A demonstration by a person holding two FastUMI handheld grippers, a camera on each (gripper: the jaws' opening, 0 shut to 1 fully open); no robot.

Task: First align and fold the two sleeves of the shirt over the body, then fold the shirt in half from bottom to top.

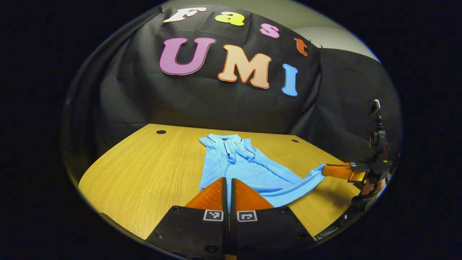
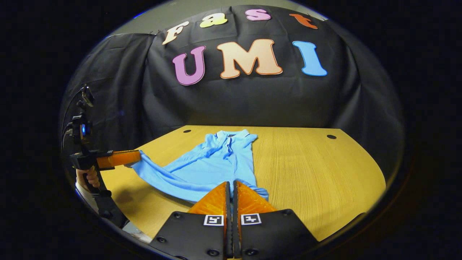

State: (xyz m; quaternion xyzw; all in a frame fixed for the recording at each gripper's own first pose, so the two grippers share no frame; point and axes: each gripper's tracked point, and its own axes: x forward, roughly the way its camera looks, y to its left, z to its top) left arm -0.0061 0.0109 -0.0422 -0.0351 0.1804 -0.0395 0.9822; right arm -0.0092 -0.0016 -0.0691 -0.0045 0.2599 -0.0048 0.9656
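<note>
Both grippers, left gripper (image 1: 228, 180) and right gripper (image 2: 231, 185), are clamped on the shirt (image 1: 238, 166) hem corners, collar lying farther up the table (image 1: 144, 169), so uneven lifting could skew your fold or undo the sleeves.

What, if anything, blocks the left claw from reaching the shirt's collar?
Likely nothing: the collar lies uncovered straight ahead. But the left claw is clamped on the hem of the shirt, so it must let go first.

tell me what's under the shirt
The shirt lies on the wooden table. Its hem corners are pinched in both tongs. Whatever else is beneath is covered.
</note>
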